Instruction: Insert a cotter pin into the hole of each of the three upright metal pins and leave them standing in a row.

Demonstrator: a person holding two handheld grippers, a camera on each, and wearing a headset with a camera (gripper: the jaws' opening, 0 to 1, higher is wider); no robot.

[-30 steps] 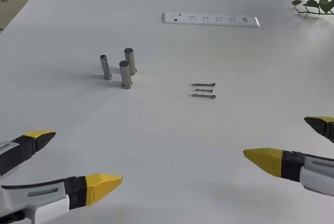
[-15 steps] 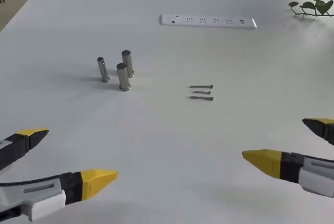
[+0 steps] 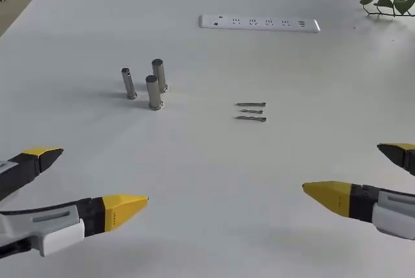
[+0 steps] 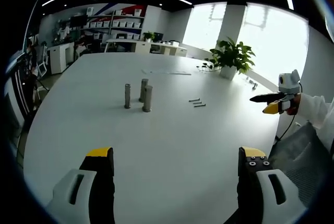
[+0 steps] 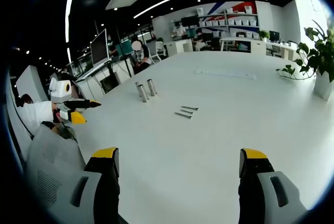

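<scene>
On the white table, three metal pins stood upright in a tight cluster, with three cotter pins lying loose and parallel well to their right. Nearer the person, the left gripper and right gripper hovered apart from both groups, each spread wide and holding nothing.

A wide white desk carries a long white power strip lying flat near its far edge, with a leafy green plant at the far right corner. Beyond it, the right gripper view shows a monitor and wall shelves of white boxes under ceiling light strips.
</scene>
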